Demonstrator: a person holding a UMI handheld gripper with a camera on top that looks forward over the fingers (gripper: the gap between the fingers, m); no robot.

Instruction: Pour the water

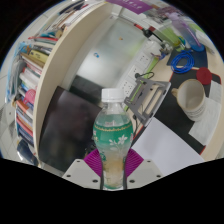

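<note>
**Bottle gripped, cap on: sort the cap before any tilt**

Bottle point(113, 135) stands upright between the jaws, green label, white cap point(112, 96) seated on top. Purple pads point(93, 160) sit against the lower body on both sides, no gap visible, so I read the gripper point(113, 168) as closed on it, narrow. Can't tell if the base touches the counter point(165, 150) or hangs just above it.

White cup point(190, 98) sits beyond and to the right, well apart, mouth up; likely the pour target.

To do this step well:
- cap must come off first, nothing pours as is
- grip is low, bottle is top-heavy when tipped; keep squeeze firm
- carry upright to just beside the cup, then tilt slowly over the rim

Bookshelf point(35, 80) off to the left, out of the path
</note>
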